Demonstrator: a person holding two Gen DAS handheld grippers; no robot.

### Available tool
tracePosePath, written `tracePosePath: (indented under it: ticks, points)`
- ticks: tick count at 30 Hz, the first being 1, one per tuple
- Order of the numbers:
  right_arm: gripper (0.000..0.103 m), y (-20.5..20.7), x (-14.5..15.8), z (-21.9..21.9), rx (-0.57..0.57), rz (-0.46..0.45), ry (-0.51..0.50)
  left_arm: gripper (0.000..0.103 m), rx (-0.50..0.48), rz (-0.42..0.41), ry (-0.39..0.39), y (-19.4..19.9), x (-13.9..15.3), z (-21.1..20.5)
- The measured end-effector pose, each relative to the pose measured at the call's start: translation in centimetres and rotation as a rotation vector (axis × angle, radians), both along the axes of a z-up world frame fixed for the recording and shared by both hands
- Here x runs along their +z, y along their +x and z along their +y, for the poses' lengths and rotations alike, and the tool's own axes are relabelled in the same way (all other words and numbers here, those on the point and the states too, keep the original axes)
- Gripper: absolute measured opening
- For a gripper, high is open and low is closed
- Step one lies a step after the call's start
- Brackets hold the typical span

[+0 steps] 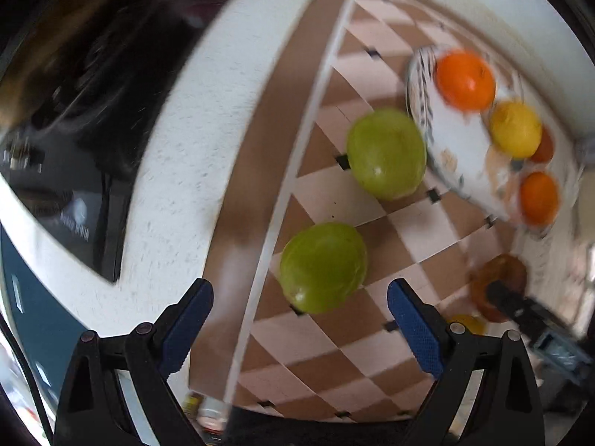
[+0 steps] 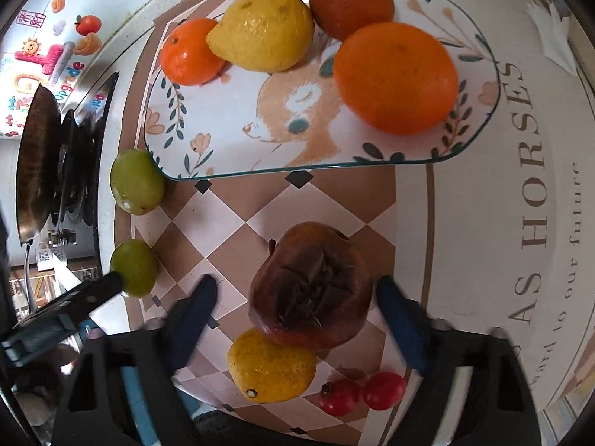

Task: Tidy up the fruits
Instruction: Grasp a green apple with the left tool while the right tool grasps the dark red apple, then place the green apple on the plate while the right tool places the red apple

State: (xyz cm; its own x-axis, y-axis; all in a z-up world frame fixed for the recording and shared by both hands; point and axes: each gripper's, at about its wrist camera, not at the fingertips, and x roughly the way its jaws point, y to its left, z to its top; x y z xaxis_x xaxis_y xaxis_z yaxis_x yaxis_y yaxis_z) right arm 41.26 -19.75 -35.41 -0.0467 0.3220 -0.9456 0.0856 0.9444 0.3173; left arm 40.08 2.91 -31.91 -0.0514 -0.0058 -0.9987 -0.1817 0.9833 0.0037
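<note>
My left gripper (image 1: 301,308) is open, its blue pads either side of the near green fruit (image 1: 322,267) on the checkered mat. A second green fruit (image 1: 386,153) lies beyond it, beside the patterned plate (image 1: 457,148). The plate holds two oranges (image 2: 396,78), a lemon (image 2: 262,29) and a dark red fruit (image 2: 351,2). My right gripper (image 2: 297,297) is open around a brown bruised pear-shaped fruit (image 2: 310,286) on the mat. A second lemon (image 2: 271,366) and two small red fruits (image 2: 362,394) lie near it. Both green fruits (image 2: 135,182) show at the left.
A stove with a dark pan (image 2: 37,163) stands left of the mat. The white counter (image 1: 178,171) runs between mat and stove. A printed mat with lettering (image 2: 535,193) lies to the right. The other gripper's finger (image 2: 74,297) reaches in by the near green fruit.
</note>
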Motion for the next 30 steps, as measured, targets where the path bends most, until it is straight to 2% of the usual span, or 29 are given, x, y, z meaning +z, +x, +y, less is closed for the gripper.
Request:
tracePosePath:
  ticks: [1,3,5,8,14,18,23,28,30]
  points:
    - [0.069,-0.1,-0.1,0.0,0.004,-0.005,-0.009,0.096,-0.026,0.008,0.009,0.1,-0.6,-0.5]
    - [0.068,-0.1,0.0,-0.1,0.010,-0.016,-0.013,0.089,-0.073,0.015,0.027,0.3,-1.6,-1.5]
    - [0.068,-0.2,0.0,-0.5,0.005,-0.010,-0.013,0.055,-0.127,0.021,0.053,0.3,-2.5,-2.6]
    - [0.068,-0.7,0.3,-1.5,0.009,-0.018,-0.034,0.054,-0.175,0.001,0.096,0.1,-2.7,-4.0]
    - [0.068,-1.6,1.5,-4.3,0.000,-0.030,-0.076,0.054,-0.195,0.008,-0.004,-1.7,-2.6,-8.2]
    - [0.069,-2.0,0.4,-6.3,-0.045,0.013,-0.053,0.054,-0.227,-0.024,0.024,-1.8,-2.4,-10.9]
    - [0.069,-1.8,0.1,-7.2,-0.083,0.035,-0.020,0.054,-0.229,-0.033,0.009,-1.3,-2.1,-11.6]
    - [0.068,-1.6,0.0,-6.9,-0.066,0.051,-0.027,0.054,-0.243,-0.038,0.018,-1.1,-2.0,-12.4]
    - [0.068,-1.9,0.1,-6.3,-0.041,0.036,-0.050,0.054,-0.221,-0.025,-0.025,-1.0,-1.7,-12.1]
